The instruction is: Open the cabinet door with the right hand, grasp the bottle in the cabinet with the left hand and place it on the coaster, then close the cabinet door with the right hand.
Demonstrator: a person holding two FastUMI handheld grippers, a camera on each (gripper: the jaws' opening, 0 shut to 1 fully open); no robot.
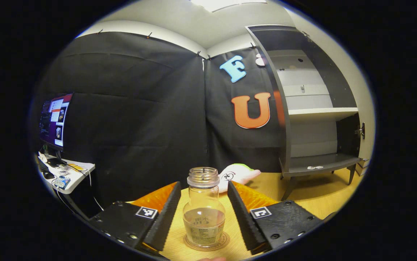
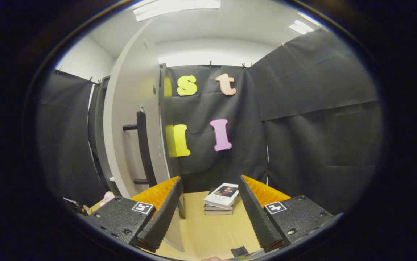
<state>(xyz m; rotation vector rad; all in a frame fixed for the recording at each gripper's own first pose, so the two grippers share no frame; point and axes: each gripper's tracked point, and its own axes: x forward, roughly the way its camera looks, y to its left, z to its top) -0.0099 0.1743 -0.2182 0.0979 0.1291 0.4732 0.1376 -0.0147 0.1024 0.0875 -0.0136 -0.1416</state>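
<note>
Both tongs were spread: left point(image 1: 202, 212) flanked the bottle point(image 1: 203, 210) on its coaster point(image 1: 223, 242); right point(image 2: 208, 214) faced the open door point(image 2: 128, 137), closing left.

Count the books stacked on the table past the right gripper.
3, as far as I can tell: one stack of books on the table, between the open right gripper fingers, top one askew. More may be hidden.

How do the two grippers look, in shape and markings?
The left gripper and the right gripper look alike: each has two long, tapering, ridged jaws on blocky bodies with screws. Every body carries a small square black-and-white marker.
</note>
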